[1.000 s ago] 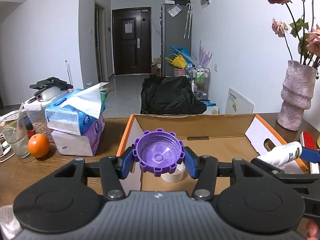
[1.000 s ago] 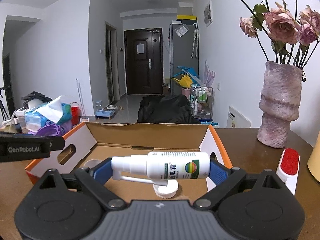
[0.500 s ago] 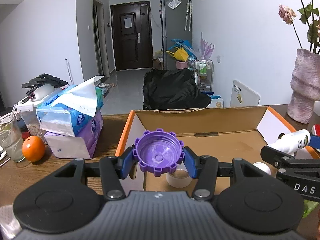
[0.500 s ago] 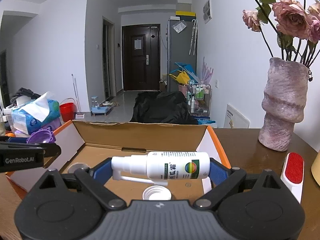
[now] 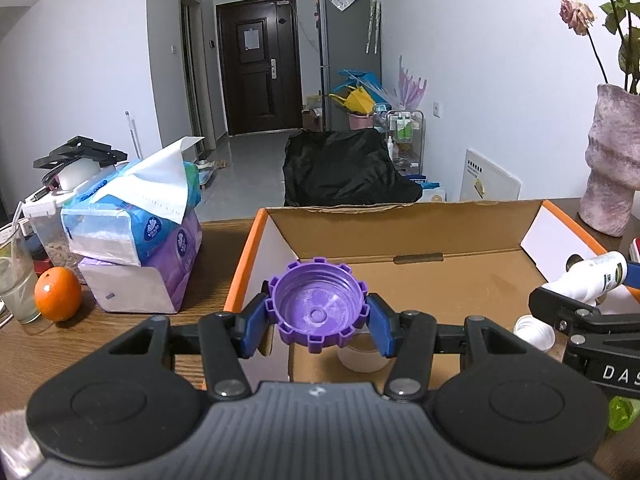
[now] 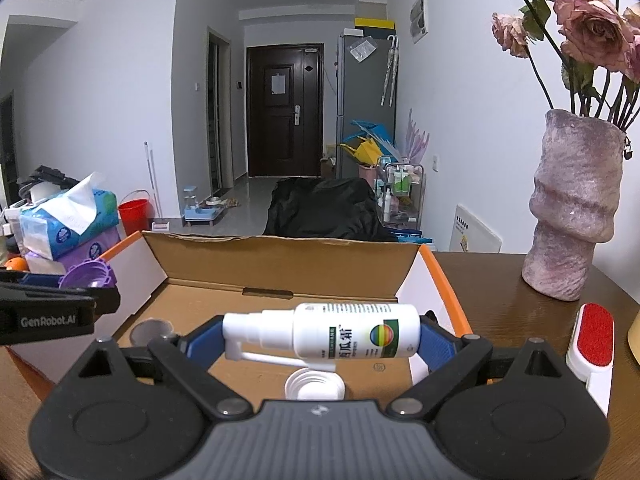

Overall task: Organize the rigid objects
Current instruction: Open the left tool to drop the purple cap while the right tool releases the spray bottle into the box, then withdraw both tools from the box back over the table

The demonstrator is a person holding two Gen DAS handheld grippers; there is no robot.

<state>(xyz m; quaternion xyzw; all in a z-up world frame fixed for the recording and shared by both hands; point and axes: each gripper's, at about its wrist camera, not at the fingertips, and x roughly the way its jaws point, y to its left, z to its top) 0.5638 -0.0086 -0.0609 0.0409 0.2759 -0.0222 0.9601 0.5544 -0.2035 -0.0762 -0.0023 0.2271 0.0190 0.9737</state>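
My left gripper (image 5: 318, 326) is shut on a purple ridged cap (image 5: 318, 306), open side facing me, held above the near left corner of an open cardboard box (image 5: 404, 226). My right gripper (image 6: 320, 342) is shut on a white spray bottle (image 6: 340, 336) lying sideways, nozzle to the left, above the box's near right part. The bottle also shows in the left wrist view (image 5: 596, 280). A white cap (image 6: 314, 386) and a translucent cup (image 6: 151, 331) lie on the box floor.
Stacked tissue packs (image 5: 136, 216), an orange (image 5: 58, 294) and a glass (image 5: 14, 272) stand left of the box. A pink vase with flowers (image 6: 572, 212) and a red lint brush (image 6: 592, 340) are to the right on the wooden table (image 6: 500, 276).
Both grippers have risen and drawn back a little over the box; each still holds its object. The box floor shows more.
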